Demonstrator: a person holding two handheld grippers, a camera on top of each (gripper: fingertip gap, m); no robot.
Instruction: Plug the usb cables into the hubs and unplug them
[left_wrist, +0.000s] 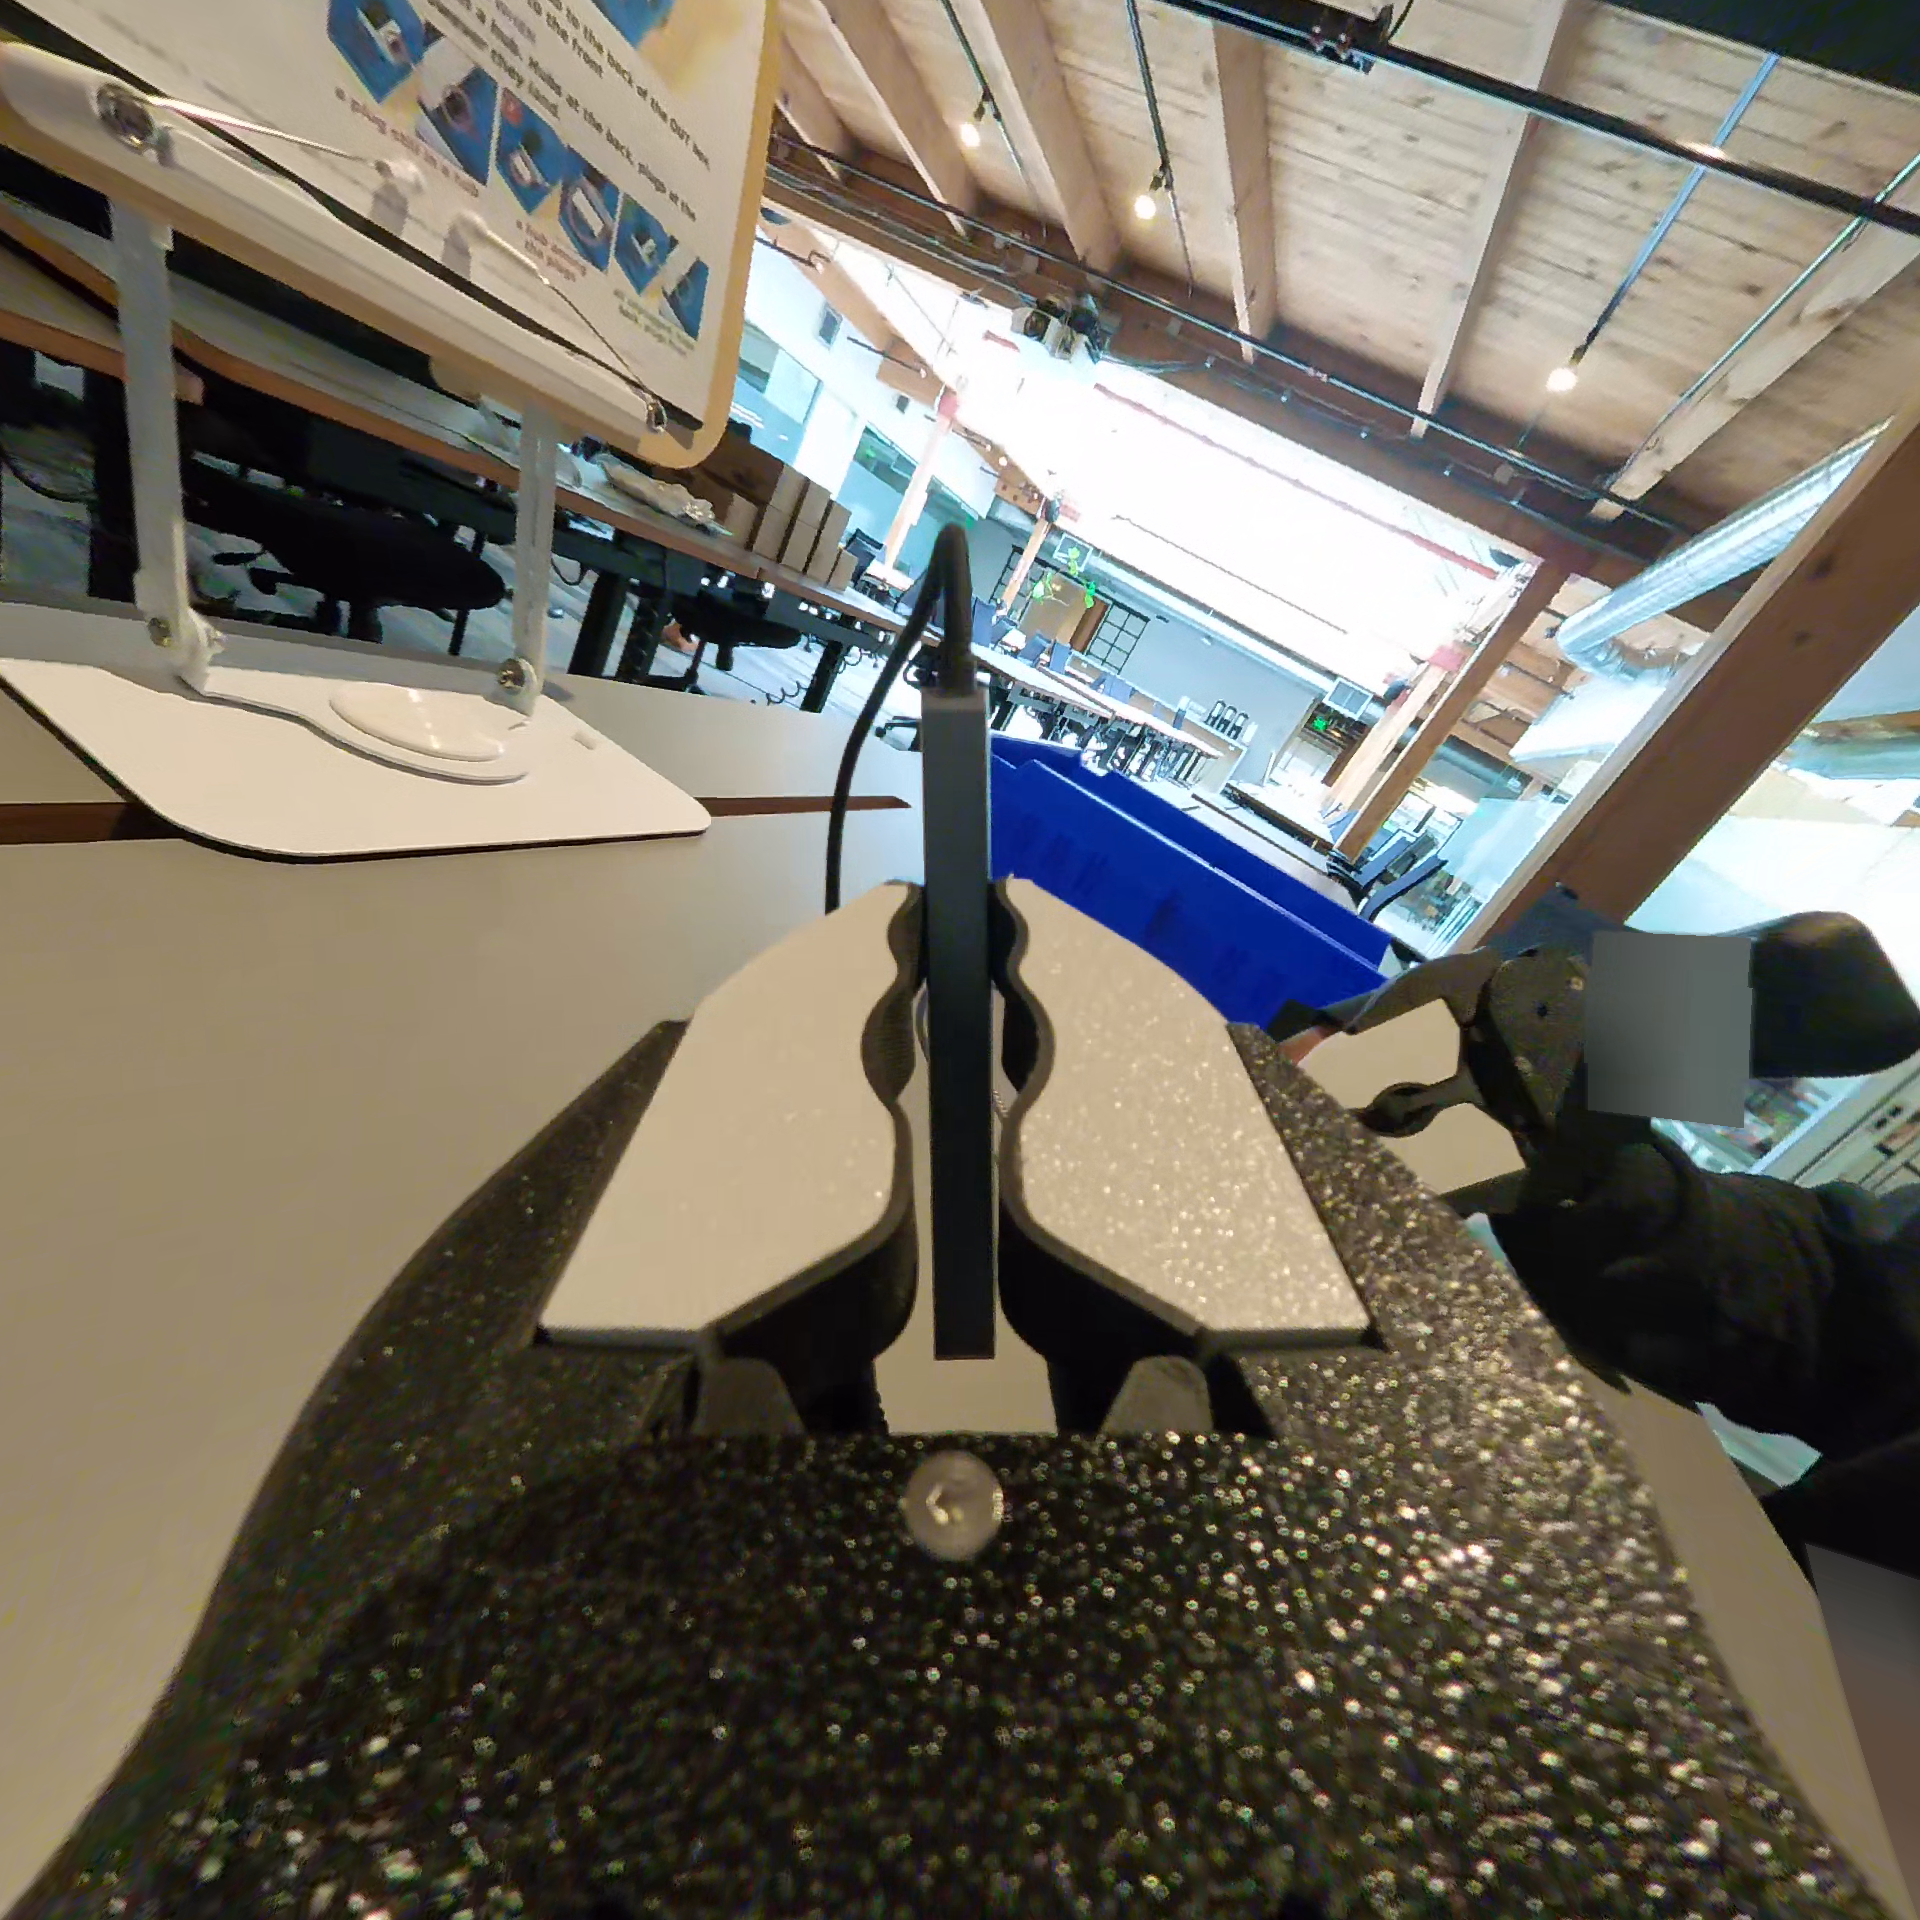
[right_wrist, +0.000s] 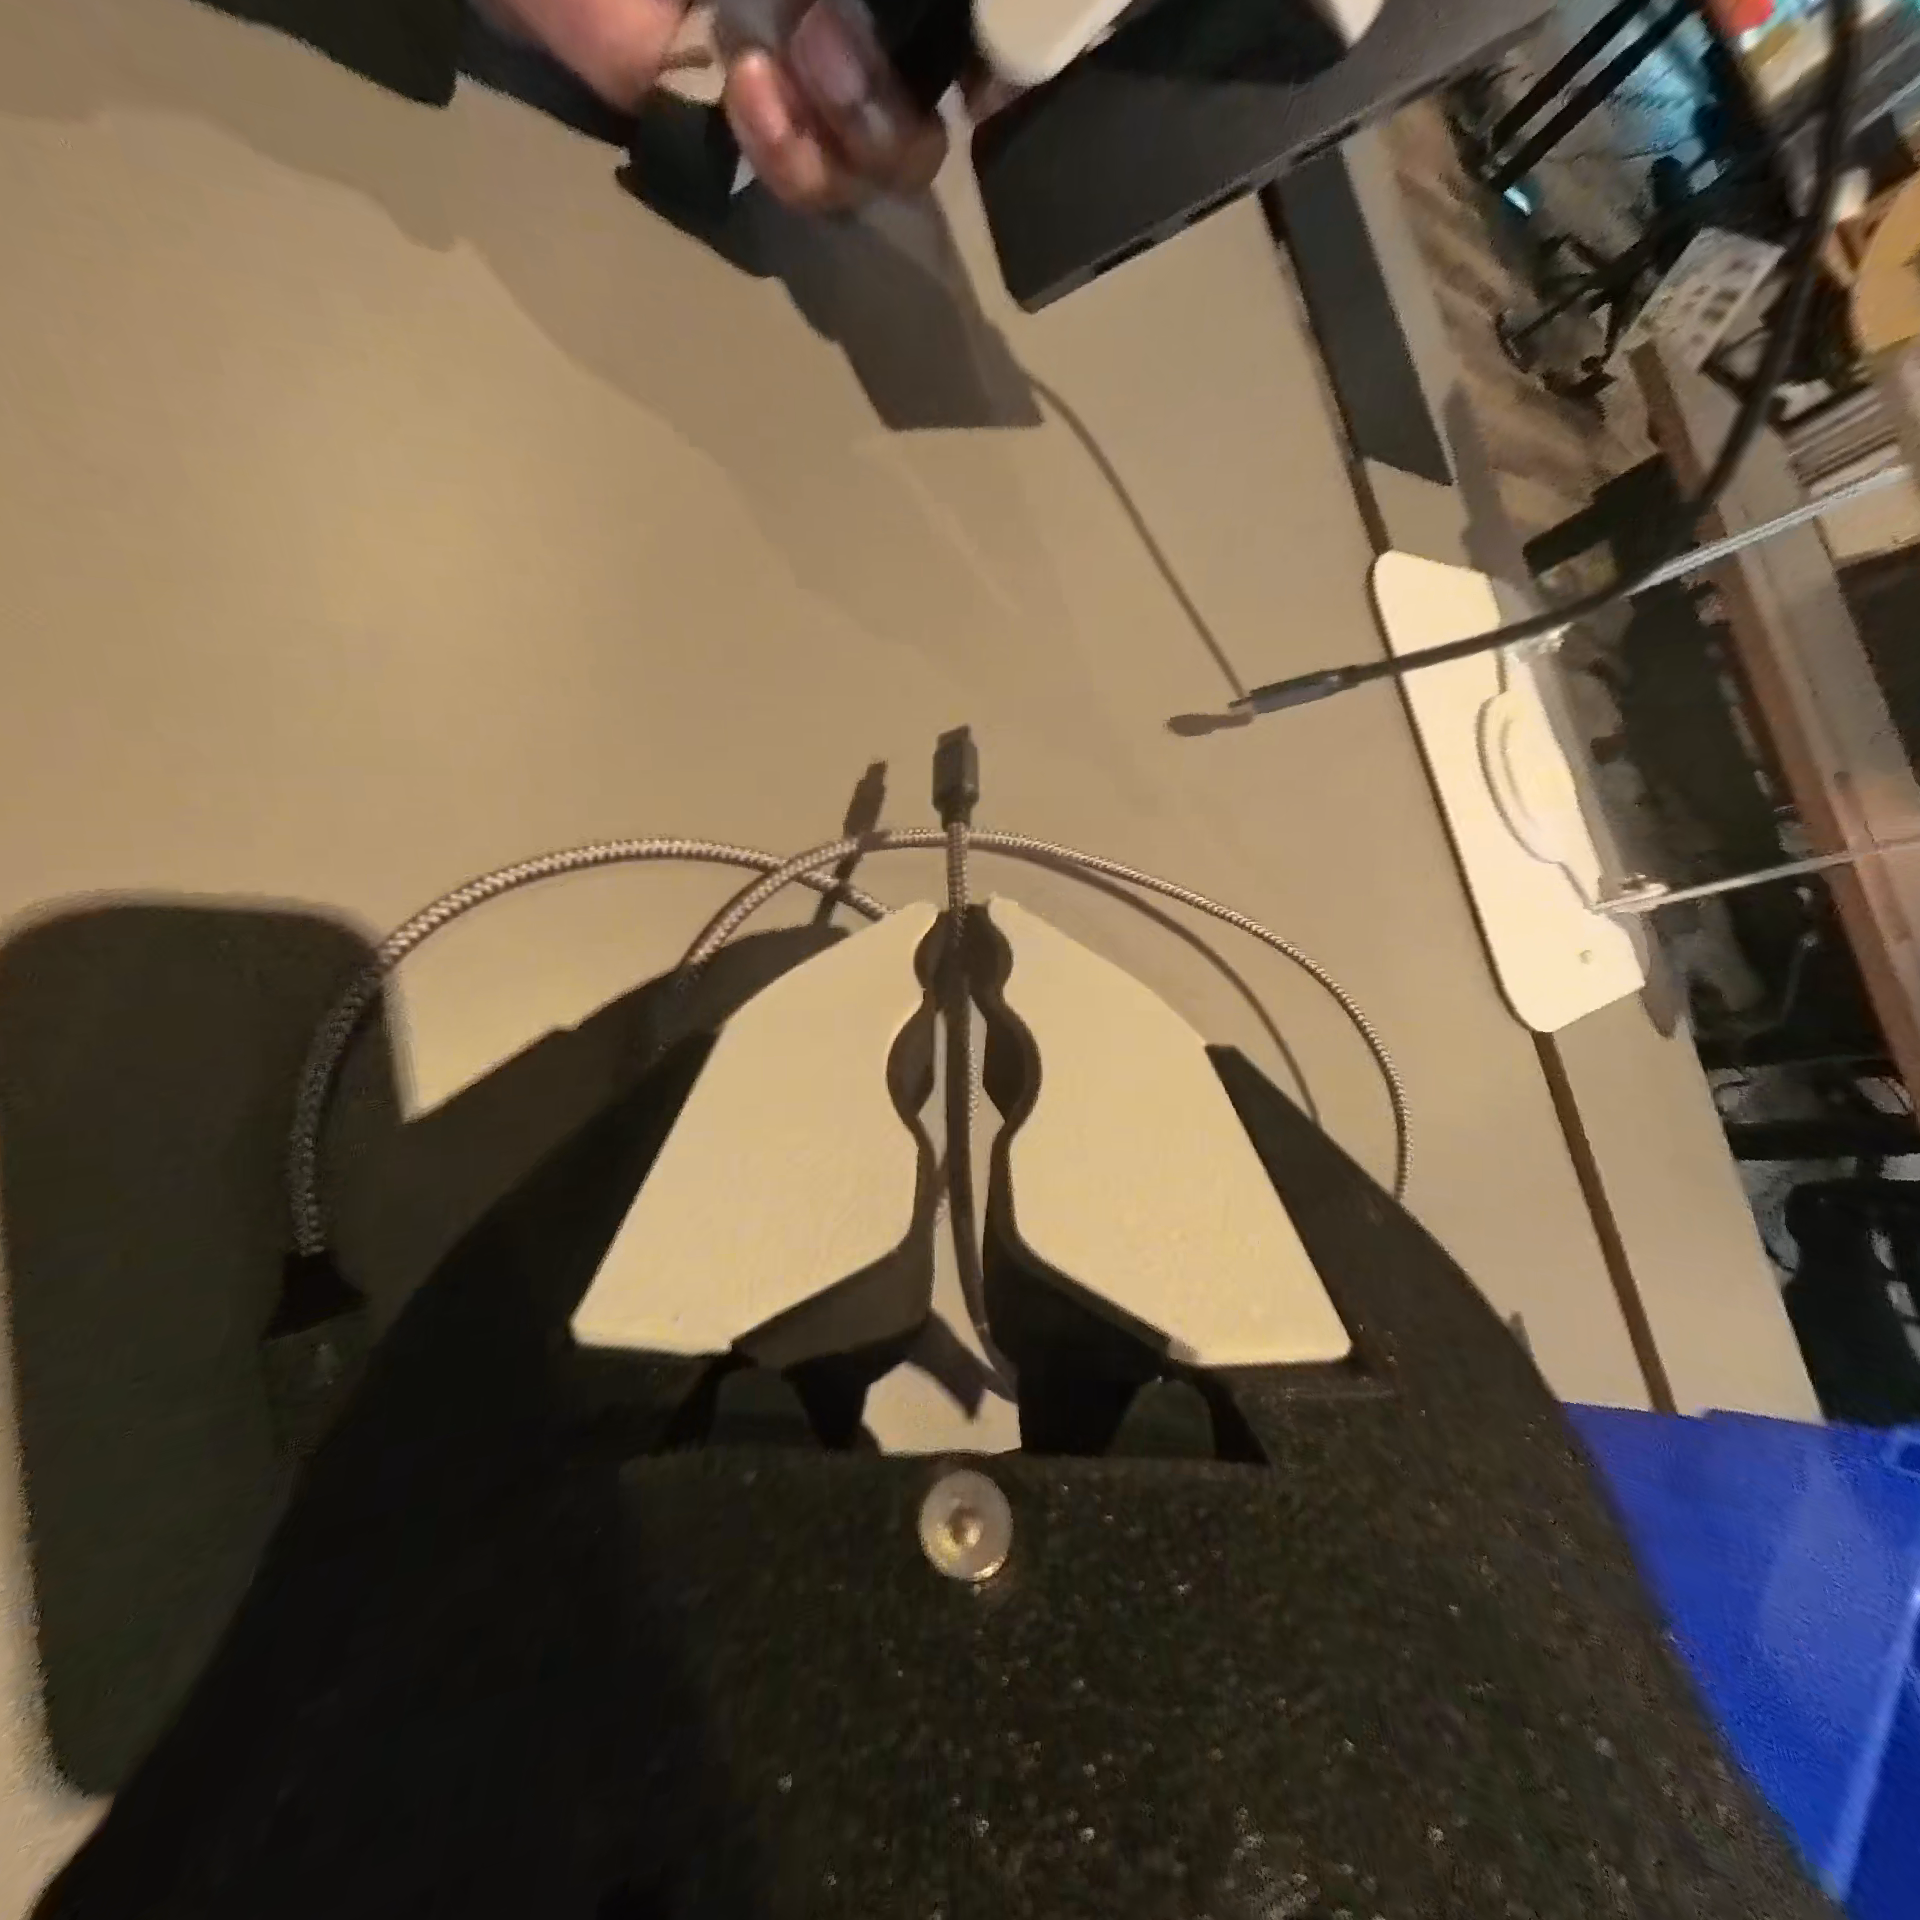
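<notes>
The left gripper (left_wrist: 961, 914) is clamped on a slim dark grey USB hub (left_wrist: 954, 935), which stands on edge between the pale finger pads (left_wrist: 769, 1122) with its narrow face toward the camera. The hub's black cord (left_wrist: 868, 727) leaves its far end, arches over and drops to the grey table (left_wrist: 312, 1039). Left of the hub, a white sign stand (left_wrist: 343, 758) rests on the table and carries a tilted instruction sheet (left_wrist: 540, 156) printed with blue pictures and dark lettering. Just right of the hub sit blue plastic bins (left_wrist: 1174, 914); what they contain cannot be seen from this angle. Farther right of the hub, a black-gloved hand (left_wrist: 1714, 1278) holds the other gripper.

In the right wrist view, the right gripper (right_wrist: 954, 920) is closed on a braided grey USB cable (right_wrist: 961, 1039) that runs lengthwise between its pads, and the cable's dark plug (right_wrist: 956, 784) juts past the fingertips over the table (right_wrist: 416, 520). More of the braided cable loops to either side of the plug. Well beyond the plug, at the top of this view, the hub (right_wrist: 1143, 208) appears again as a flat dark slab, with a bare hand (right_wrist: 790, 94) beside it, blurred. To the right of the plug, a thin dark cord ends in a small connector (right_wrist: 1288, 691) close to the white stand's base (right_wrist: 1496, 790). A corner of a blue bin (right_wrist: 1787, 1610) shows lower right of the plug. No brand marking can be made out on hub or cable.
</notes>
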